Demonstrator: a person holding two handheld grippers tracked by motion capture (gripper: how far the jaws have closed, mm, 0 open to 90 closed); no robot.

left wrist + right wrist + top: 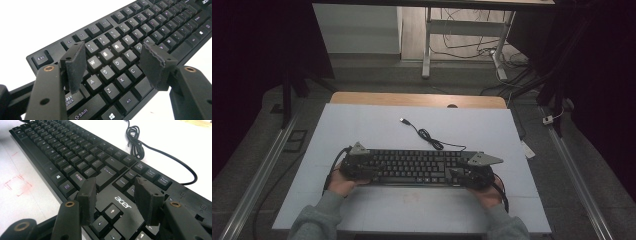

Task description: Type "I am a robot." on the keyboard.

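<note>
Keyboard (pixel 414 166): black, lying across the near table (pixel 362 125).
Left gripper (pixel 113 66): jaws apart above the left keys, gripping nothing.
Right gripper (pixel 117 200): jaws apart above the arrow keys, empty.
Cable (pixel 432 140): coiled just beyond.

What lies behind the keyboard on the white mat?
Behind the keyboard lies its black cable, partly coiled, ending in a USB plug. The grippers cover the keyboard's ends.

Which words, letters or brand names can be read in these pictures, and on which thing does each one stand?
"acer": keyboard body, above the arrow keys.
"Esc": top corner key.
"W", "R", "T", "A", "S", "D", "F", "G", "Z", "X", "C": letter keys.
"Shift", "Alt", "Lock": bottom keys.
"Delete": key near the logo.
Function-row and other key labels: too small or blurred to read.
High view: no readable text.
</note>
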